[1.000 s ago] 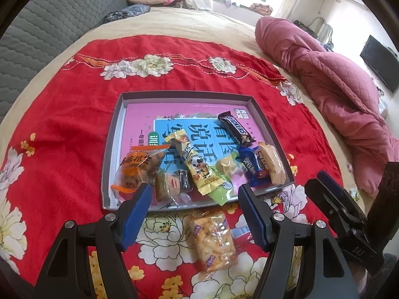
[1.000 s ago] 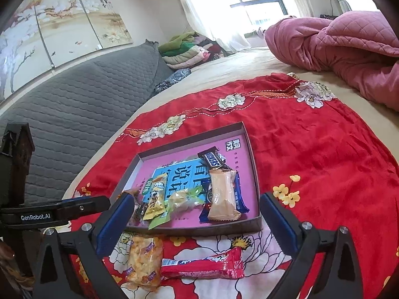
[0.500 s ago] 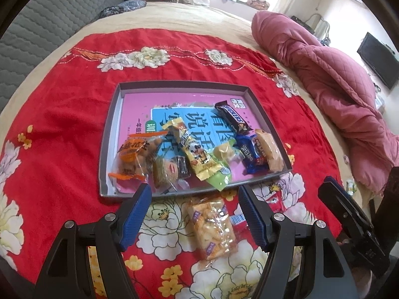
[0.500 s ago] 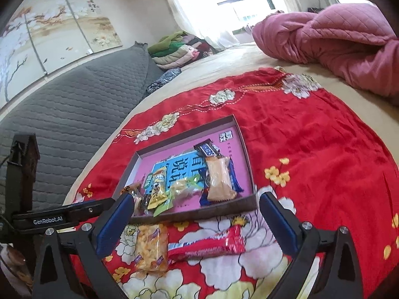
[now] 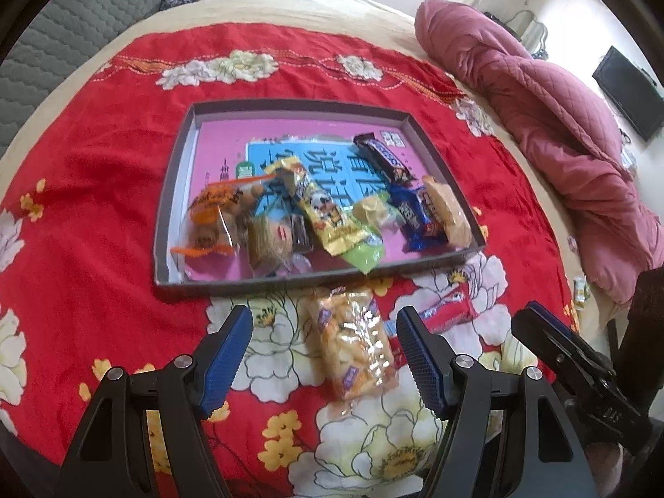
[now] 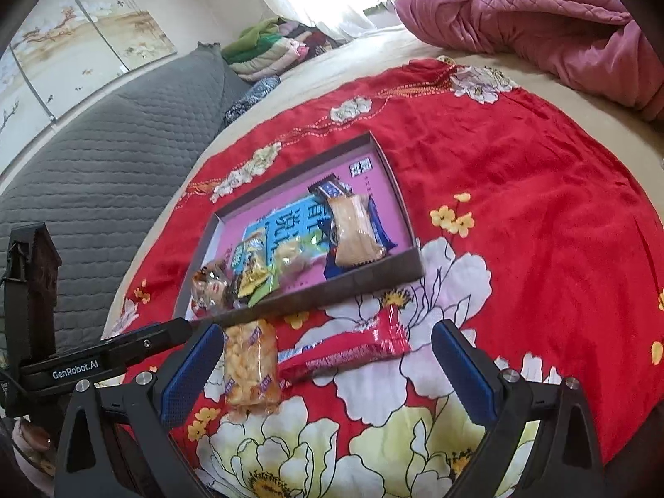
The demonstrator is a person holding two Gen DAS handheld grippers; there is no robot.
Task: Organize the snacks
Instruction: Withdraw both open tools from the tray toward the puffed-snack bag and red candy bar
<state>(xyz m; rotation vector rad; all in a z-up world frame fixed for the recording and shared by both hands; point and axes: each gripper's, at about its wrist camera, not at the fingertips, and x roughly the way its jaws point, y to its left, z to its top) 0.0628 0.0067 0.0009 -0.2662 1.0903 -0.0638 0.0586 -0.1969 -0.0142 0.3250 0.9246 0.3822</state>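
I've got both tongs spread wide and empty: the left gripper hangs over the clear packet of orange puffs, the right gripper over the red bar lying just beside it. Both snacks sit on the red floral cloth, just in front of the near wall of the tray, where the other snacks are piled. That puff packet looks light, crinkly and slick, and I'd guess the contents crush easily, so I want a gentle pinch across its narrow middle rather than a hard squeeze. The red bar looks thin and stiffer; I'd take it across the width near the centre so it doesn't droop or slide out.
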